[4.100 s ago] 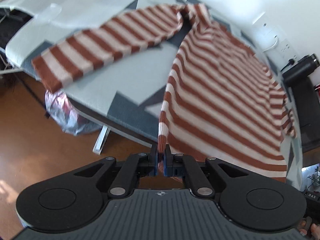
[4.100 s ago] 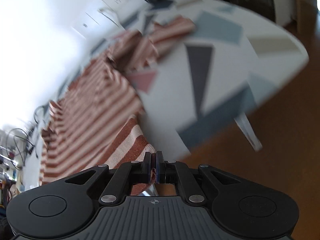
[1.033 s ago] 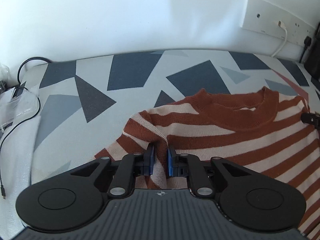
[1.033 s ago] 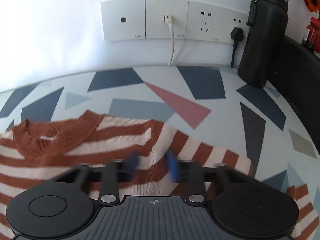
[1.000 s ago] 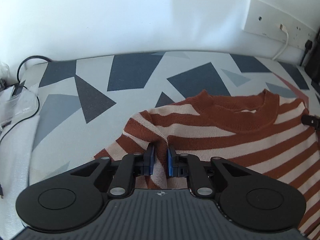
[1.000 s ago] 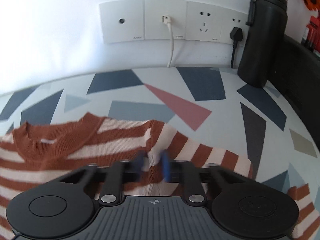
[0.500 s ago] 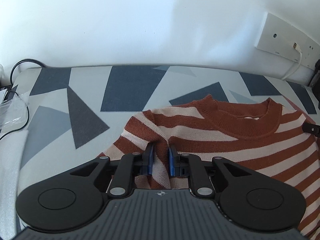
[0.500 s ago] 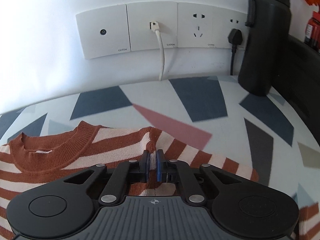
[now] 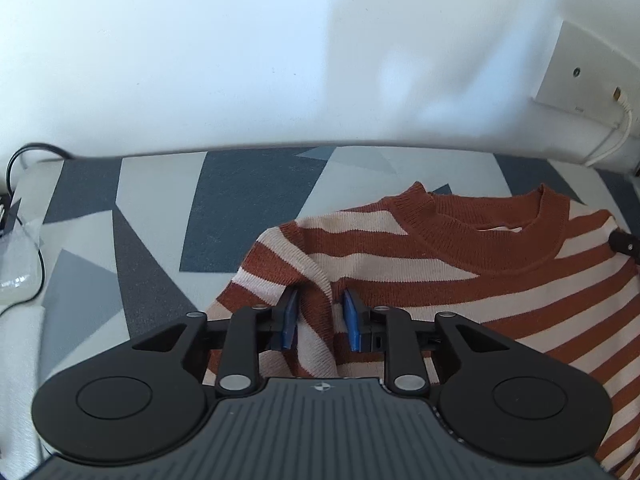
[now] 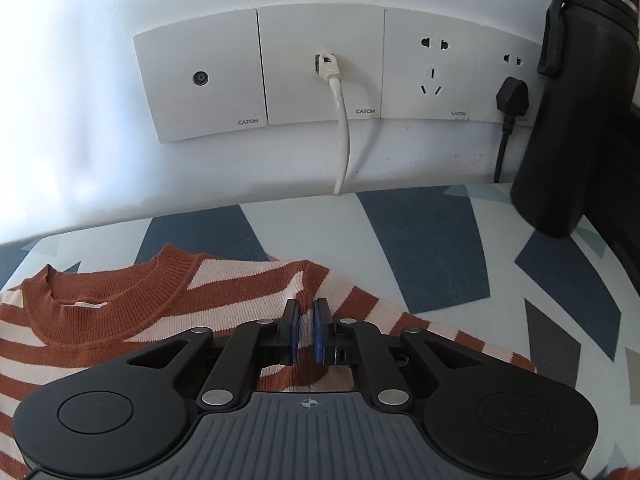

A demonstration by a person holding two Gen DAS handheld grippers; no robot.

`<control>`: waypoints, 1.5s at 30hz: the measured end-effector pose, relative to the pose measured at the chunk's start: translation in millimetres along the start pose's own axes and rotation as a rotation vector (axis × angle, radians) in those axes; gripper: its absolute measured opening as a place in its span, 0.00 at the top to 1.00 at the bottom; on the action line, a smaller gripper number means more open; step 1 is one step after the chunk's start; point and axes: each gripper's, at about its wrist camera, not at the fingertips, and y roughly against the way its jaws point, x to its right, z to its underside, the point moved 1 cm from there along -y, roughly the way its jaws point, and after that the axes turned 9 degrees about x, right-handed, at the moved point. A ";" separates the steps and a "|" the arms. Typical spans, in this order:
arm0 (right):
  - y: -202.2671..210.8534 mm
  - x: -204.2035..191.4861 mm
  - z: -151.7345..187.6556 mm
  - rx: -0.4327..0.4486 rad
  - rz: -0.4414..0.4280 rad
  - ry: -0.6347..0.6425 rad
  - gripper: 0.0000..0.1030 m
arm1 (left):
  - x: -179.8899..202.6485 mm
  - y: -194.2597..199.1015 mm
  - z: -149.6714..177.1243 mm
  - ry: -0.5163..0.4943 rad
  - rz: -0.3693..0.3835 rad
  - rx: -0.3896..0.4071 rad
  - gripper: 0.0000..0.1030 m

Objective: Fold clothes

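A rust-and-cream striped sweater (image 9: 460, 280) lies flat on the patterned table, collar toward the wall. It also shows in the right wrist view (image 10: 132, 312). My left gripper (image 9: 319, 322) stands at the sweater's left shoulder, its blue pads (image 9: 289, 320) parted with a raised ridge of knit loose between them. My right gripper (image 10: 306, 330) is at the right shoulder, its pads (image 10: 320, 330) close together and pinching a fold of the knit. The tip of the right gripper (image 9: 624, 242) shows at the far right of the left wrist view.
The table cover (image 10: 432, 240) has grey, blue and white triangles and runs up to a white wall. Wall sockets (image 10: 320, 68) with a white cable (image 10: 342, 128) and a black plug (image 10: 512, 98) are straight ahead. A tall black bottle (image 10: 572, 108) stands at the right. A black cable (image 9: 28, 208) lies at the left.
Both grippers moved toward the wall with the sweater's shoulders. The left gripper's pads spread apart and let go of the fold. The right pads drew nearly together on the knit.
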 end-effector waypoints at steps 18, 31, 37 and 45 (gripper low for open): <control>163.1 15.8 85.5 -0.039 -0.064 -0.044 0.01 | -72.0 178.4 128.9 0.100 0.128 0.183 0.01; 165.5 -31.1 138.8 -0.113 0.096 -0.041 0.01 | -119.2 195.2 202.7 0.166 -0.037 0.087 0.01; 164.8 -39.9 145.8 -0.047 0.124 -0.049 0.01 | -130.8 211.6 228.7 0.211 -0.066 0.107 0.01; 161.9 -50.8 143.2 -0.038 0.189 -0.091 0.01 | -151.5 225.4 251.7 0.336 -0.058 0.076 0.01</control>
